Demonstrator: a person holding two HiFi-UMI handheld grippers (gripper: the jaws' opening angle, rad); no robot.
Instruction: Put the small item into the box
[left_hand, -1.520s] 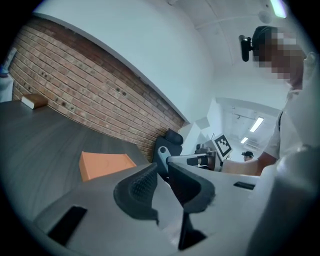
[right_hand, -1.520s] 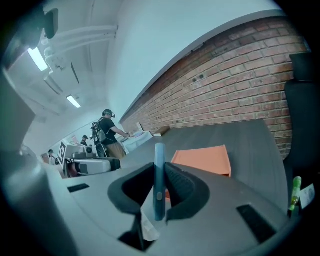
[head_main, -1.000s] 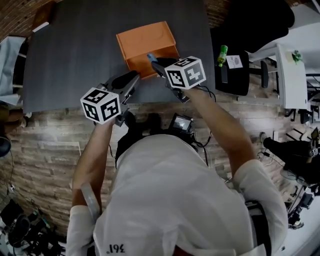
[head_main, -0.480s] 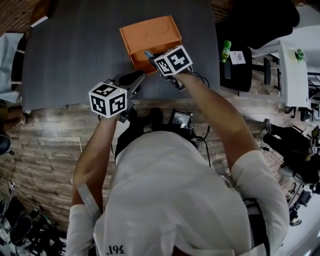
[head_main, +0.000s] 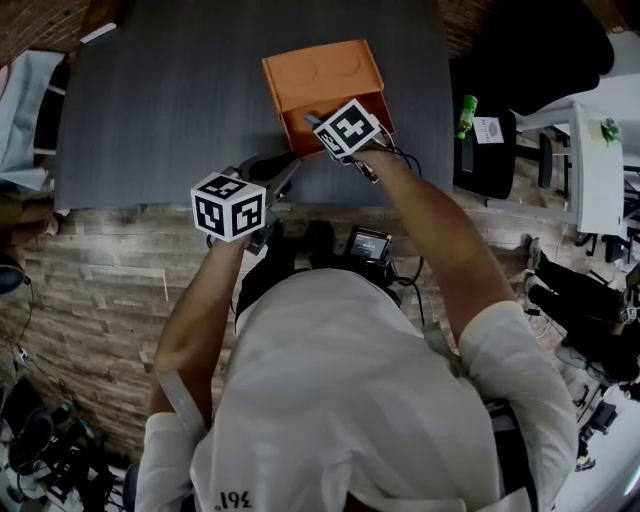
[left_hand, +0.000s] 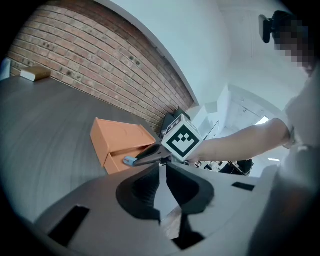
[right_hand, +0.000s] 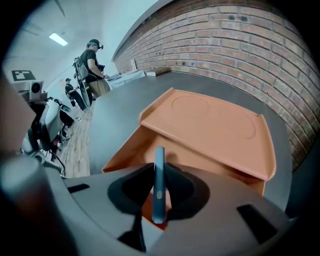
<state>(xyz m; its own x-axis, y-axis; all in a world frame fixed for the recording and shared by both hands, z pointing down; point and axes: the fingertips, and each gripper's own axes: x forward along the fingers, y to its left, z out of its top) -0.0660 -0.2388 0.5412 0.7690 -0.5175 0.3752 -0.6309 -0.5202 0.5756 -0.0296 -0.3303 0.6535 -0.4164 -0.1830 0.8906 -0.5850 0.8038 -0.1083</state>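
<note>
Since a sec ago the right gripper (head_main: 312, 120) has come down and tipped steeply nose-down. Its marker cube, which hung short of the box (head_main: 322, 72), now sits over the box's near edge. The jaws haven't changed and are clamped on the small item (right_hand: 159, 185), a thin blue-grey strip held edge-on. The strip's tip is at the open mouth of the box, just under the raised lid. Can't tell if it's below the rim yet.

The left gripper (left_hand: 162, 170) has sunk a little and hangs near the front edge of the table (head_main: 150, 110), beside the box w/o touching it. Its jaws are all but together w/ nothing btwn them.

For the task, my read is the carry's done and this is the drop-off: only the release is left, prob. after a bit more lowering.

Writing:
- Box: no brand or label readable, just two round impressions in the lid.
- Cubes: black/white square patterns, no letters.
- White shirt (head_main: 350, 400): small print at the hem, looks like "361" mirrored, not sure.
</note>
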